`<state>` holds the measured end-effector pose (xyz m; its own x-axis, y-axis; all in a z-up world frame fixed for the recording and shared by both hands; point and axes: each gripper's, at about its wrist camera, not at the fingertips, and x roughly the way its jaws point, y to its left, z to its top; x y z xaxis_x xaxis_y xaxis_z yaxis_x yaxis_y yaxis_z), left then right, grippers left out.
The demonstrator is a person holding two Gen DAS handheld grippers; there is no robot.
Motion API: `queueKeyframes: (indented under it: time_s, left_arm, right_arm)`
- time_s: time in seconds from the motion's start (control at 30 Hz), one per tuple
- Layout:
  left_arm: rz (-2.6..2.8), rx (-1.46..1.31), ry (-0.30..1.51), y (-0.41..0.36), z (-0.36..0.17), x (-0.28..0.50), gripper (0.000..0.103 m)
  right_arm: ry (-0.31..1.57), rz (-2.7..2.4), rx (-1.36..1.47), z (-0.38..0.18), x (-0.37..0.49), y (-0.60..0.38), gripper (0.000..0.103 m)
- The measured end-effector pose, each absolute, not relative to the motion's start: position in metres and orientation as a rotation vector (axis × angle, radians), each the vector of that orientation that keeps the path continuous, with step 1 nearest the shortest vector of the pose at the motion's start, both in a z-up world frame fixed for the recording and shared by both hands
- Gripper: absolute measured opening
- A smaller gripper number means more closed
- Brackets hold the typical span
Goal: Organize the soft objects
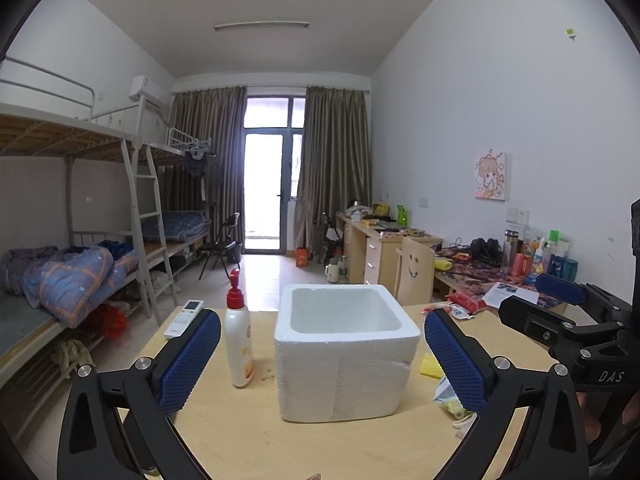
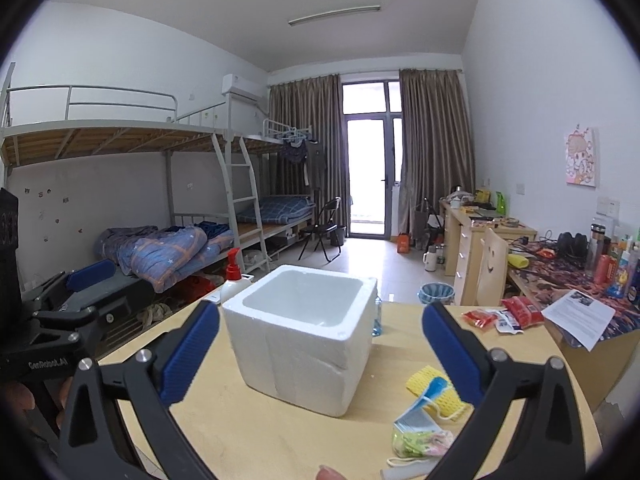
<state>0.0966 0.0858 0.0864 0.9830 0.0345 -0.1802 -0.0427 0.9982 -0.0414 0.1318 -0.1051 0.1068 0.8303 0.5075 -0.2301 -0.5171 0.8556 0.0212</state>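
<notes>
both the left gripper point(image 1: 322, 354) and right gripper point(image 2: 320, 350) are keeping their fingers wide apart and empty, so a careless reach for the yellow foam net point(image 2: 436, 394) is risking pushing the light foam box point(image 2: 304, 336) against the lotion bottle point(image 1: 238, 344)

Soft daylight floods in from the overexposed balcony door point(image 1: 266, 172) at frame centre, shadows stay faint, focus is sharp, and fisheye bending darkens every corner

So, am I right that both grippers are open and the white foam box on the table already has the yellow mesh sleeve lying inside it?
Not quite. Both the left gripper and right gripper are open, but the white foam box looks empty. The right wrist view shows the yellow mesh sleeve lying on the table, right of the box, with a pouch resting across it.
</notes>
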Motion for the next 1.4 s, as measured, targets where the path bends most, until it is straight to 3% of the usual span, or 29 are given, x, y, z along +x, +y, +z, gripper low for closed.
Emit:
queueKeyframes:
  time_s: [0.43,1.4]
  left_arm:
    - [0.01,-0.048,0.149,0.068,0.08,0.076,0.102]
    - [0.029,-0.032,0.192,0.057,-0.001,0.051,0.102]
  right_arm:
    - [0.211,0.523,-0.034,0.093,0.111,-0.125,0.103]
    - [0.224,0.434,-0.042,0.015,0.073,-0.151,0.103]
